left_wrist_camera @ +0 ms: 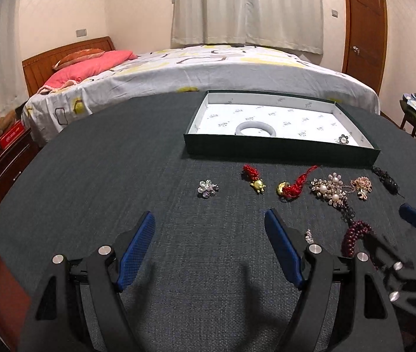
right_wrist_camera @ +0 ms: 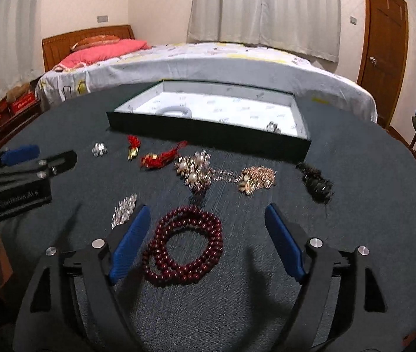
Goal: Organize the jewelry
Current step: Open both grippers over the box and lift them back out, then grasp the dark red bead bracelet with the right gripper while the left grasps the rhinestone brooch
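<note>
Matt woven cloth table (left_wrist_camera: 90, 176), glossy bead bracelet (right_wrist_camera: 185, 246), seemingly paper-lined box (left_wrist_camera: 281, 146)

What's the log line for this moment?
left hand-held gripper: open, over bare mat | right hand-held gripper: open, around bead bracelet | box: bangle, brooch inside | rest on mat

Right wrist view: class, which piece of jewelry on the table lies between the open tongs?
The dark red bead bracelet, a coiled loop of round beads, lies between the right tongs. The brooches, red tassel charms and black piece lie farther off, toward the box.
</note>
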The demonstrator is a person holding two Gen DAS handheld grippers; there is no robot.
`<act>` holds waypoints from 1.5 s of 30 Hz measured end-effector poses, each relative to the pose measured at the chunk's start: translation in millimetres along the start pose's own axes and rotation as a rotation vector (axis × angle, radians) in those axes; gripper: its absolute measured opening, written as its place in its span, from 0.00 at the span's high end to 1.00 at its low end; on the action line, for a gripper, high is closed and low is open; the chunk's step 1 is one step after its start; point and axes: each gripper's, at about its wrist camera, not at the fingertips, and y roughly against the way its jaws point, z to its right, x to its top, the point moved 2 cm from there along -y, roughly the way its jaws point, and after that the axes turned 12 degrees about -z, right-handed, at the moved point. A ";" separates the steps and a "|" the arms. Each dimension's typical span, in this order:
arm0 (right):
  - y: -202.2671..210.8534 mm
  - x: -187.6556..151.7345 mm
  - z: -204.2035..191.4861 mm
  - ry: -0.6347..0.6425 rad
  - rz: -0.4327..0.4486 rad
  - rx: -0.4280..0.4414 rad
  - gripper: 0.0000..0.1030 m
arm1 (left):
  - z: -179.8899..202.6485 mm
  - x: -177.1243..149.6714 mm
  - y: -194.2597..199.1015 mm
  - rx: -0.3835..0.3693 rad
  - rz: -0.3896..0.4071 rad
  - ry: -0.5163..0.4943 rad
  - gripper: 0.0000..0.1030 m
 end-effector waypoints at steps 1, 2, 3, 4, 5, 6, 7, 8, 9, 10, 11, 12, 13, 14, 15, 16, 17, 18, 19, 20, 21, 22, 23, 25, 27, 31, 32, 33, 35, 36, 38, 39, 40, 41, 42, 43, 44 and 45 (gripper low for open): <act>-2.3 -1.4 -1.2 0.001 -0.008 0.002 0.24 | 0.0 0.0 -0.2 0.000 -0.001 0.001 0.28; -4.4 -2.5 -2.7 0.003 -0.014 0.003 0.24 | -0.5 -0.6 -0.1 0.001 -0.001 0.003 0.28; -6.1 -4.0 -3.9 0.005 -0.020 0.003 0.24 | -1.1 -0.8 -0.3 0.001 -0.002 0.006 0.28; -7.8 -4.5 -4.9 0.009 -0.025 0.000 0.24 | -1.8 -0.7 -0.6 0.001 -0.004 0.009 0.28; -8.4 -4.8 -5.3 0.011 -0.027 -0.002 0.24 | -2.1 -0.8 -1.1 0.001 -0.007 0.012 0.28; -8.7 -5.1 -5.9 0.013 -0.028 -0.005 0.24 | -2.4 -1.1 -1.9 0.001 -0.011 0.013 0.28; -9.5 -5.5 -6.0 0.013 -0.031 -0.008 0.24 | -2.5 -1.5 -2.6 0.001 -0.014 0.014 0.28; -10.2 -5.6 -6.0 0.013 -0.034 -0.010 0.24 | -2.8 -1.3 -3.1 0.000 -0.016 0.014 0.28; -10.8 -6.2 -5.6 0.011 -0.037 -0.012 0.24 | -2.6 -1.8 -3.6 0.000 -0.018 0.013 0.28; -11.7 -6.0 -6.0 0.010 -0.039 -0.013 0.24 | -2.2 -2.2 -4.2 0.000 -0.020 0.011 0.28; -12.7 -6.1 -6.3 0.009 -0.043 -0.014 0.24 | -1.8 -2.4 -4.8 0.000 -0.022 0.010 0.28; -13.3 -6.1 -6.0 0.008 -0.045 -0.015 0.24 | -1.8 -2.4 -5.3 -0.001 -0.024 0.010 0.28; -14.4 -6.1 -5.8 0.007 -0.048 -0.016 0.24 | -1.6 -2.3 -5.9 -0.002 -0.025 0.009 0.28; -14.7 -6.5 -5.2 0.006 -0.050 -0.015 0.24 | -1.7 -2.8 -6.0 -0.001 -0.026 0.009 0.28; -15.3 -6.6 -4.9 0.006 -0.052 -0.017 0.24 | -1.5 -2.6 -5.8 -0.001 -0.025 0.008 0.28; -15.7 -6.9 -4.6 0.005 -0.054 -0.016 0.24 | -1.3 -2.4 -5.4 0.000 -0.024 0.008 0.28; -16.2 -7.0 -4.2 0.006 -0.056 -0.016 0.24 | -1.3 -2.7 -5.5 0.000 -0.023 0.009 0.28; -16.5 -7.1 -4.1 0.007 -0.057 -0.016 0.24 | -1.5 -2.9 -5.6 -0.001 -0.023 0.009 0.28; -16.9 -7.3 -4.3 0.009 -0.059 -0.016 0.24 | -1.3 -2.9 -5.9 0.000 -0.023 0.008 0.28; -17.5 -7.0 -4.8 0.010 -0.060 -0.017 0.24 | -1.2 -2.8 -6.3 0.000 -0.024 0.007 0.28; -17.9 -7.1 -5.1 0.012 -0.062 -0.017 0.24 | -1.3 -3.0 -6.5 0.000 -0.025 0.007 0.28; -18.6 -7.6 -5.1 0.014 -0.066 -0.016 0.24 | -1.5 -2.9 -6.6 0.000 -0.025 0.007 0.28; -19.3 -7.0 -6.0 0.014 -0.069 -0.016 0.24 | -1.6 -3.0 -6.3 0.001 -0.025 0.008 0.28; -20.6 -7.7 -5.6 0.014 -0.075 -0.006 0.26 | -1.6 -3.1 -6.4 0.001 -0.024 0.007 0.28; -20.3 -7.3 -6.1 0.015 -0.075 -0.001 0.35 | -1.5 -3.3 -6.6 0.002 -0.026 0.006 0.28; -19.8 -7.2 -8.1 0.027 -0.074 0.024 0.58 | -1.4 -3.6 -5.9 0.002 -0.025 0.005 0.28; -19.6 -7.2 -8.6 0.029 -0.074 0.027 0.61 | -1.1 -3.5 -6.0 0.002 -0.025 0.005 0.28; -19.2 -7.3 -8.6 0.031 -0.075 0.036 0.69 | -1.2 -3.7 -5.8 0.003 -0.024 0.005 0.28; -18.8 -7.4 -7.7 0.033 -0.076 0.047 0.78 | -0.6 -3.7 -5.8 0.001 -0.024 0.004 0.28; -18.7 -7.2 -7.3 0.033 -0.077 0.048 0.82 | -0.4 -3.9 -5.8 0.001 -0.024 0.002 0.28; -18.2 -6.9 -5.5 0.029 -0.078 0.050 0.82 | 1.1 -4.2 -5.6 0.000 -0.025 -0.003 0.28; -17.7 -6.7 -4.2 0.026 -0.077 0.049 0.84 | 2.2 -4.7 -5.5 -0.001 -0.025 -0.007 0.28; -16.0 -5.9 -2.4 0.022 -0.070 0.050 0.89 | 3.3 -4.4 -5.5 -0.001 -0.025 -0.010 0.28; -14.4 -4.6 -1.0 0.022 -0.065 0.045 0.91 | 4.6 -4.7 -5.4 -0.001 -0.025 -0.016 0.28; -12.7 -3.5 1.1 0.019 -0.058 0.041 0.94 | 5.8 -4.8 -5.0 -0.001 -0.024 -0.020 0.28; -11.3 -2.4 4.3 0.013 -0.054 0.038 0.99 | 7.6 -5.0 -4.9 -0.002 -0.024 -0.024 0.28; -10.7 -1.9 7.8 0.005 -0.053 0.035 0.99 | 9.0 -5.0 -4.9 -0.005 -0.025 -0.029 0.28; -11.1 -1.5 11.3 -0.004 -0.052 0.032 0.99 | 11.2 -5.2 -4.6 -0.007 -0.025 -0.036 0.28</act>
